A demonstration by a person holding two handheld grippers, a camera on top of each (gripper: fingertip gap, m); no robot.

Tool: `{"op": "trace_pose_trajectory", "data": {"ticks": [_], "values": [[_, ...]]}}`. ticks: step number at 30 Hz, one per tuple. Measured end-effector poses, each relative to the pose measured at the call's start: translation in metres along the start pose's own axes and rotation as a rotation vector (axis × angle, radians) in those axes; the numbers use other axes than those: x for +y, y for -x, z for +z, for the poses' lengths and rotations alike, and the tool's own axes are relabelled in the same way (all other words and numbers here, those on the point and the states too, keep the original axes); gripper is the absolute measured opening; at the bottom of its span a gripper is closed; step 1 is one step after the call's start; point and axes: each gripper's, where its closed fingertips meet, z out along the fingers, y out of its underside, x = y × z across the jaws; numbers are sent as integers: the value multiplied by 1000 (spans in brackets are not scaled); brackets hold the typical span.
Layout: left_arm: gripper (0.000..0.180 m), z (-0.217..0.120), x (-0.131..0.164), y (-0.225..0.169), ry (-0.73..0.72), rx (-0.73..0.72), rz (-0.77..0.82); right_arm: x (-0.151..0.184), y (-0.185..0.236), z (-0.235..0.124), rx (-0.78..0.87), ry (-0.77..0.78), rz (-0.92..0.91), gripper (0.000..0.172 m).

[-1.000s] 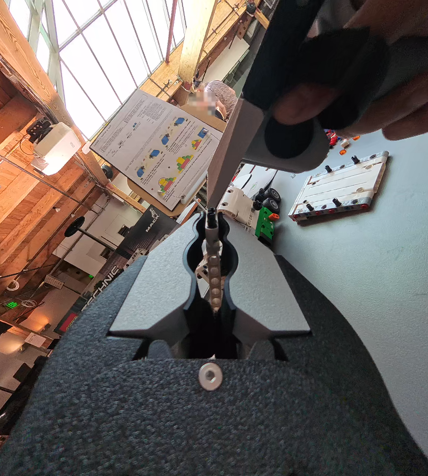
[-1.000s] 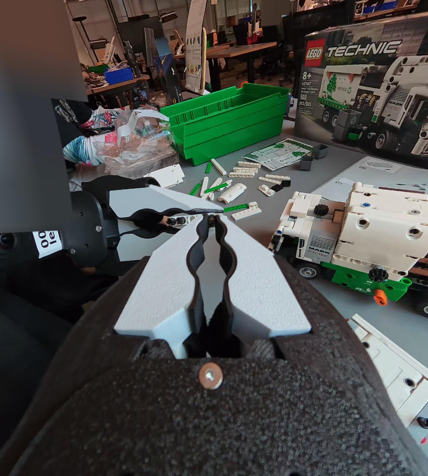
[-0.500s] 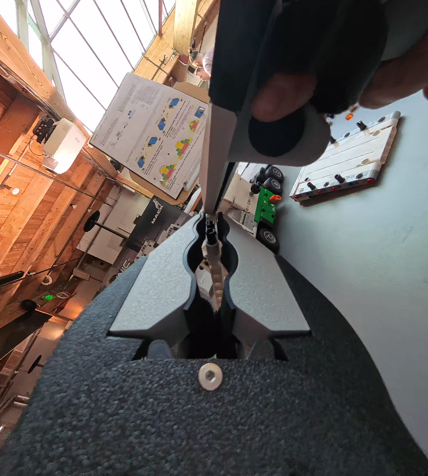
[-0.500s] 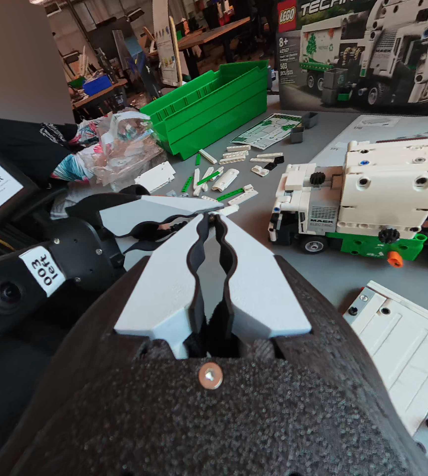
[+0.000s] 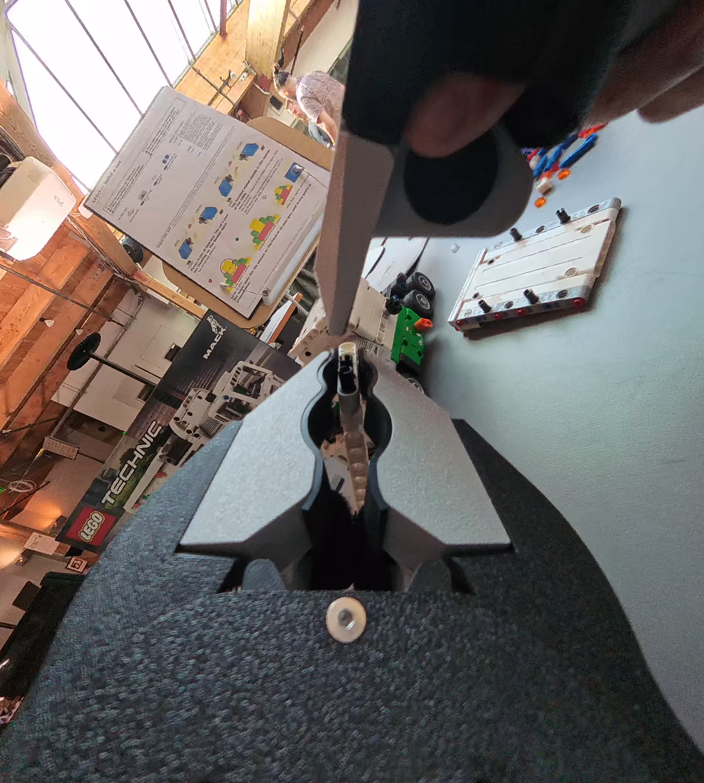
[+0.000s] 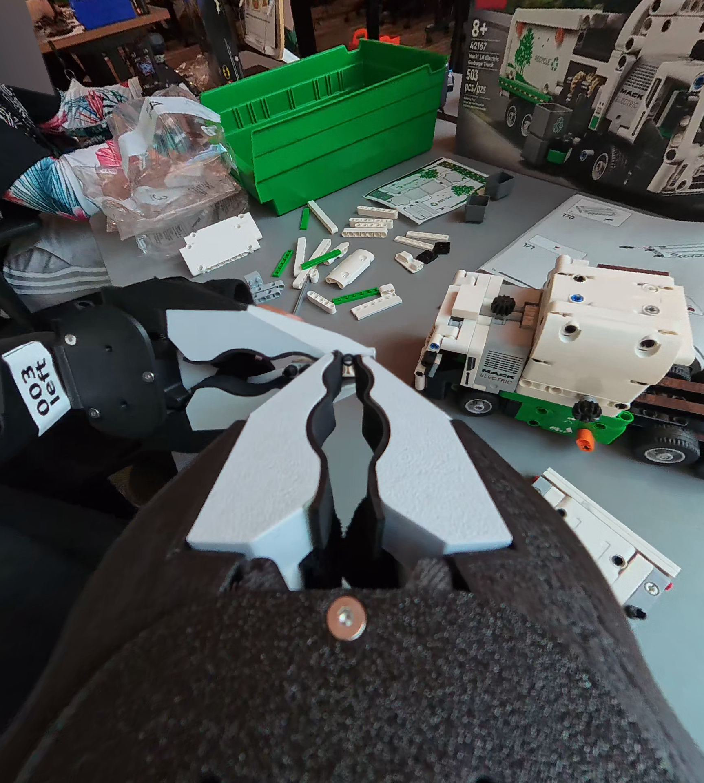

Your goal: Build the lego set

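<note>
In the left wrist view my left gripper (image 5: 347, 360) is shut on a pale holed beam (image 5: 354, 449), which stands on edge between the pads. Black pins (image 5: 345, 373) sit at the beam's far end. One finger (image 5: 342, 275) of my right gripper comes down from above, its tip just at the beam's end. A hand (image 5: 447, 114) grips that tool. In the right wrist view my right gripper (image 6: 347, 360) is shut, with a small black pin (image 6: 347, 359) pinched between its tips. It meets the left gripper (image 6: 299, 366) tip to tip above the grey table.
A white and green toy truck (image 6: 553, 364) stands to the right. A white panel (image 6: 596, 542) lies in front of it. Loose white and green pieces (image 6: 342, 262), a green bin (image 6: 333, 118), plastic bags (image 6: 159, 161), a booklet (image 6: 638, 237) and the set's box (image 6: 617, 93) lie beyond. Both grippers' tips are close together, under 4 cm apart.
The right gripper has tilted down and closed in on the left gripper's tip. A black pin now shows between its tips. The left gripper still holds the beam.
</note>
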Motion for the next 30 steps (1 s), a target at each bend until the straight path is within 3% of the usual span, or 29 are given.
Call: {"op": "trace_pose_trajectory", "data": {"ticks": [3, 6, 9, 15, 30], "values": [[6, 0, 8, 6, 28, -22, -5, 17, -5, -12, -20, 103, -67, 4], [6, 0, 11, 10, 34, -32, -16, 80, -7, -57, -163, 513, -214, 4], [6, 1, 11, 9, 33, -31, -11, 126, -49, -113, -88, 775, -304, 4], [6, 1, 10, 5, 36, -32, 24, 164, -84, -160, -24, 888, -253, 4], [6, 1, 11, 3, 39, -25, 34, 175, -96, -161, -6, 893, -299, 4]]}}
